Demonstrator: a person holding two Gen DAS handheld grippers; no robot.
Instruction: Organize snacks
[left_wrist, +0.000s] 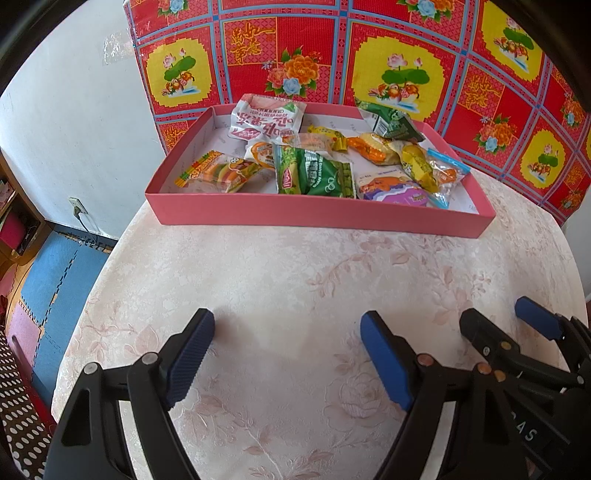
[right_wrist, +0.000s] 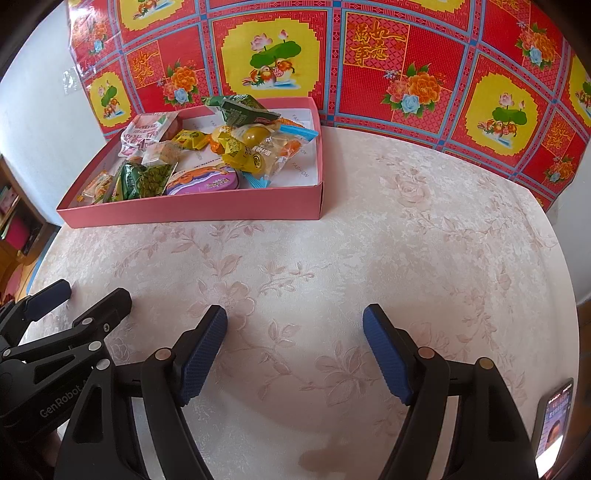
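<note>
Left wrist view: left gripper spread wide, empty, low centre over the tablecloth. Snacks piled in the pink box, upper centre. Likely light, crinkly, slippery film packets; pinch a sealed edge.

Right wrist view: right gripper also released, holding nothing. Box upper left; purple pack at the near wall looks stiffest.
</note>
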